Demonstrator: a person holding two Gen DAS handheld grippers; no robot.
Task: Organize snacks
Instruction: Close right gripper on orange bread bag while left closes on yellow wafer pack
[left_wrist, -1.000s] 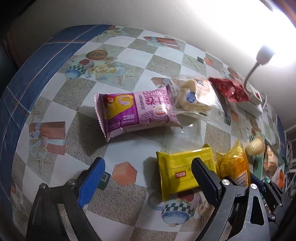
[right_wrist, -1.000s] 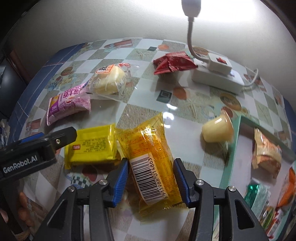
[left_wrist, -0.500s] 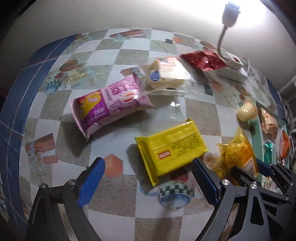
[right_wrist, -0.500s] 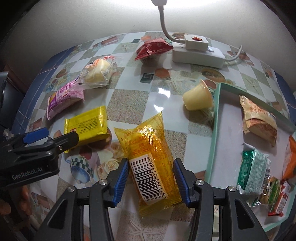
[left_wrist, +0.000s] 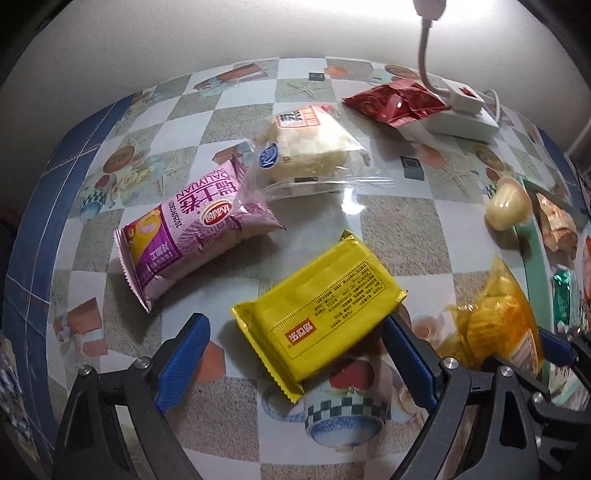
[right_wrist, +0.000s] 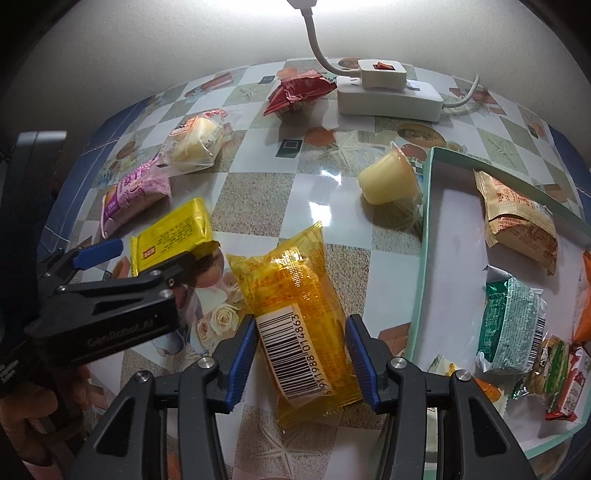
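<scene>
My right gripper (right_wrist: 301, 332) is shut on an orange see-through snack packet (right_wrist: 295, 295) with a barcode, held just left of the teal-rimmed tray (right_wrist: 424, 240). The same packet (left_wrist: 495, 317) shows at the right of the left wrist view. My left gripper (left_wrist: 295, 332) stands open and points down over a yellow flat packet (left_wrist: 321, 306), whose near end lies between the blue pads without touching them. In the right wrist view the left gripper (right_wrist: 147, 254) is at the left, over that yellow packet (right_wrist: 173, 232).
A pink packet (left_wrist: 192, 236), a clear-wrapped bun (left_wrist: 306, 147) and a red packet (left_wrist: 395, 103) lie farther back. A jelly cup (right_wrist: 388, 181) lies on its side by the tray's corner. A white power strip (right_wrist: 388, 98) with a lamp stands at the wall. Several snacks lie in the tray.
My left gripper rolled and moved in over the yellow packet, which now sits between its fingers. My right gripper carried the orange packet right, bringing more of the tray into view.
</scene>
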